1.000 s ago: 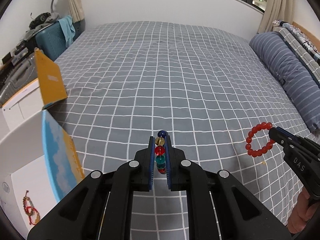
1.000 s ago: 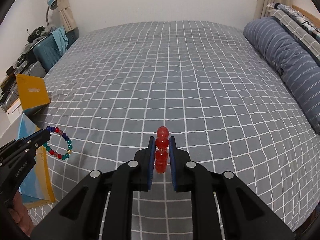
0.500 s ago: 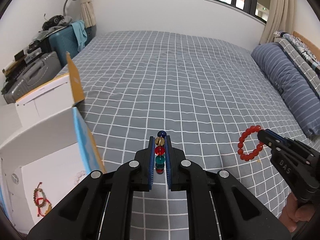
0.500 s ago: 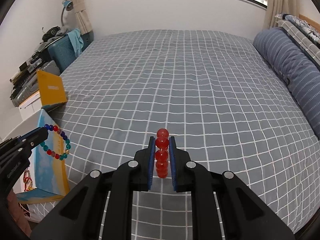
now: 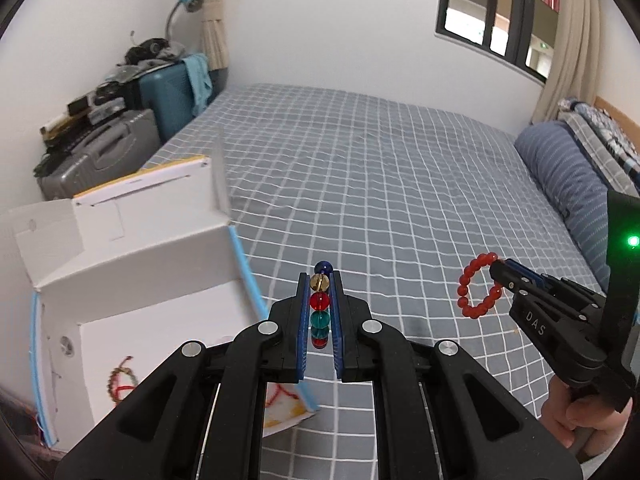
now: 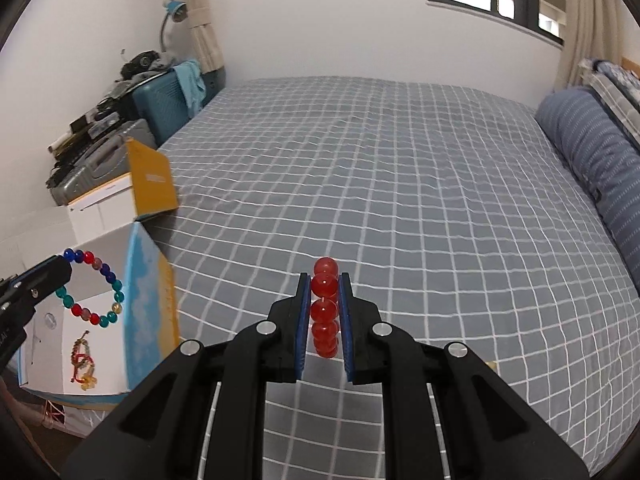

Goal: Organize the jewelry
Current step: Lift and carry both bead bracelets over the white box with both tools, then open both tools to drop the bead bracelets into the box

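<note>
Glass-like beads, smooth and round, pinched only at one side of each loop: liable to roll out of the pads on a jolt and drop to the checked bedspread (image 6: 400,168) short of the white box (image 5: 132,264). Left gripper (image 5: 320,300) clenched on the multicoloured bracelet (image 6: 93,288), hanging above the box opening at near left. Right gripper (image 6: 325,308) clamped on the red bracelet (image 5: 478,285), dangling over the bed, well right of the box. Thin threaded bracelet (image 6: 82,360) already lying inside the box.
</note>
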Tool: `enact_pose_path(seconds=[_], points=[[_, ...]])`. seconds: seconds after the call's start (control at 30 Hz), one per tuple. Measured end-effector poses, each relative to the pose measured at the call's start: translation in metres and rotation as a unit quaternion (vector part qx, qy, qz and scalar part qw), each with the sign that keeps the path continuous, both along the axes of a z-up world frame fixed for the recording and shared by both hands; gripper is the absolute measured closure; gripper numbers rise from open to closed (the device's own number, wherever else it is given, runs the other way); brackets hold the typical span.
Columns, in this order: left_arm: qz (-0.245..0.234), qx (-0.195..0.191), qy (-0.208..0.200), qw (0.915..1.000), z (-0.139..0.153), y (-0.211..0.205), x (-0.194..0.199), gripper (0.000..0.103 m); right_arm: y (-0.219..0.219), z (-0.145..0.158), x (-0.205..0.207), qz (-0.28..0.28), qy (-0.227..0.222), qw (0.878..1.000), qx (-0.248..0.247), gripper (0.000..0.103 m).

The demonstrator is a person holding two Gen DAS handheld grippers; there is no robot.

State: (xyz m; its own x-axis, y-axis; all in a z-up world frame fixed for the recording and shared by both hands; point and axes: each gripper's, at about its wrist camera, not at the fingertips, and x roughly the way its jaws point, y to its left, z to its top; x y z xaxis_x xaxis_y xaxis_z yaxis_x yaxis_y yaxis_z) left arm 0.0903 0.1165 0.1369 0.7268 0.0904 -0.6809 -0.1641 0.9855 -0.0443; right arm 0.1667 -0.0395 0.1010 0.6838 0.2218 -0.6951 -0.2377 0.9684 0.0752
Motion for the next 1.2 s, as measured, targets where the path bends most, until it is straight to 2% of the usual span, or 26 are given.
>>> enact_pose_path(seconds=[0.27, 0.77, 0.97, 1.2], points=[[0.039, 0.0, -0.006, 0.9992, 0.014, 0.041, -0.02, 0.094, 0.053, 0.019, -0.011, 0.045, -0.018, 0.999, 0.001, 0.09], [0.136, 0.001, 0.012, 0.9906, 0.001, 0.14, -0.067, 0.094, 0.178, 0.025, -0.035, 0.147, -0.029, 0.989, -0.002, 0.09], [0.164, -0.007, 0.035, 0.9858, -0.025, 0.176, -0.084, 0.094, 0.215, 0.007, -0.045, 0.182, -0.018, 0.983, -0.007, 0.09], [0.184, -0.023, 0.07, 0.9801, -0.073, 0.208, -0.101, 0.094, 0.249, -0.042, -0.052, 0.211, 0.026, 0.977, -0.028, 0.09]])
